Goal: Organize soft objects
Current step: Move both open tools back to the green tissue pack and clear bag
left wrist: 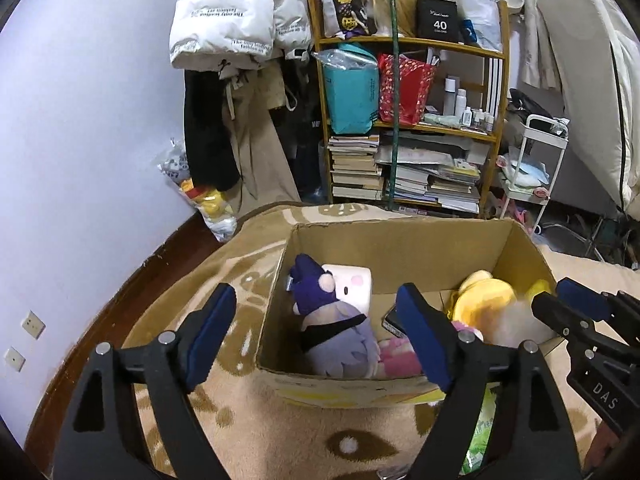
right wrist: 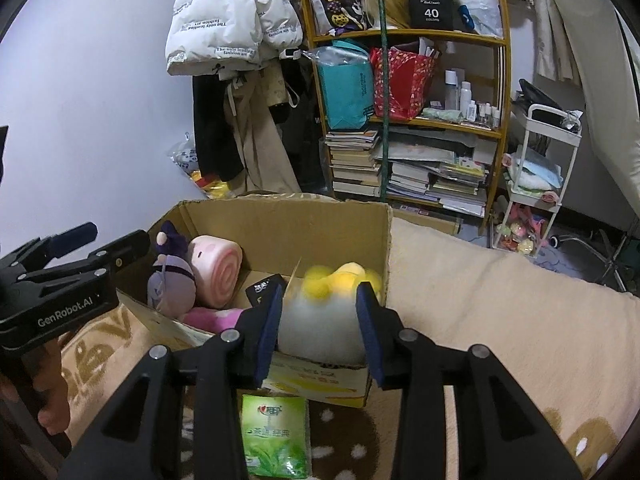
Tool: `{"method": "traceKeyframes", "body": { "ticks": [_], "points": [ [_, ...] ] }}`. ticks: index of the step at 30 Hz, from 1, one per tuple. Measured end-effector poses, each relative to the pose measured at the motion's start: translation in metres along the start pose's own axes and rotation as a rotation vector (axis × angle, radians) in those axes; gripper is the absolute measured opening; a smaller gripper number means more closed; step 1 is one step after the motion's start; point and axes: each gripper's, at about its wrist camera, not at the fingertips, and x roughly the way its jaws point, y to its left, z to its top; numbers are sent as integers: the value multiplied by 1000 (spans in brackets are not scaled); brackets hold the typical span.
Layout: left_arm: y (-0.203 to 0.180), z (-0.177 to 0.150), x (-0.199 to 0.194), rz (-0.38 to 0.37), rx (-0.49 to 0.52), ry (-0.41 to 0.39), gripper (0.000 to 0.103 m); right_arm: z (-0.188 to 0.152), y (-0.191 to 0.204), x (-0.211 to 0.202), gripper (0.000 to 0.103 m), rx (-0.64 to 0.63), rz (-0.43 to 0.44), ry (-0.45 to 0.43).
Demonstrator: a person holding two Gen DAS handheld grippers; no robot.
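1. A cardboard box [left wrist: 400, 240] stands open on a beige patterned blanket [left wrist: 248, 420] spread over a bed.
2. The left tongs [left wrist: 320, 336] are spread wide over the box's near left corner, with nothing between the blue pads [left wrist: 212, 332]. One pad hangs outside the box wall, the other over the inside.
3. The right tongs [right wrist: 318, 330] are nearly closed and clamp a white and yellow plush toy [right wrist: 320, 320] at the box's near right corner. The toy is blurred, so its shape is hard to make out; its yellow part points into the box.
4. Inside the box, at the left, a purple plush doll [left wrist: 336, 320] leans against a pink roll-shaped cushion [left wrist: 354, 284].
5. A pink plush [left wrist: 396, 356] lies on the box floor beside the doll, and a small dark item [right wrist: 264, 286] sits near the middle.
6. A green tissue pack [right wrist: 276, 436] lies on the blanket just in front of the box.
7. Behind the bed stands a wooden shelf [left wrist: 412, 44] with books and bags, beside hanging coats [left wrist: 236, 20].
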Motion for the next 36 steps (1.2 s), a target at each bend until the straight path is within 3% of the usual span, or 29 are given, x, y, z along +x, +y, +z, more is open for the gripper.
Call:
{"method": "traceKeyframes", "body": {
  "ticks": [3, 5, 7, 13, 18, 20, 27, 36],
  "points": [
    [5, 0, -2, -4, -9, 6, 82, 0, 1, -2, 44, -6, -2, -1],
    [9, -1, -5, 30, -16, -2, 93, -1, 1, -5, 58, 5, 4, -3],
    [14, -3, -10, 68, -28, -27, 99, 0, -1, -10, 63, 18, 16, -12],
    [24, -7, -24, 56, -26, -35, 99, 0, -5, -22, 91, 68, 34, -20],
    [27, -16, -34, 36, -21, -28, 99, -6, -8, -37, 93, 104, 44, -26],
    [28, -22, -39, 23, -17, -23, 99, -8, -7, -44, 103, 110, 32, -31],
    [18, -50, -59, -3, 41, -5, 99, -19, -3, -64, 103, 91, -8, -41],
    [8, -83, -70, -54, 66, 66, 99, -43, 0, -71, 103, 135, 60, 12]
  ]
}}
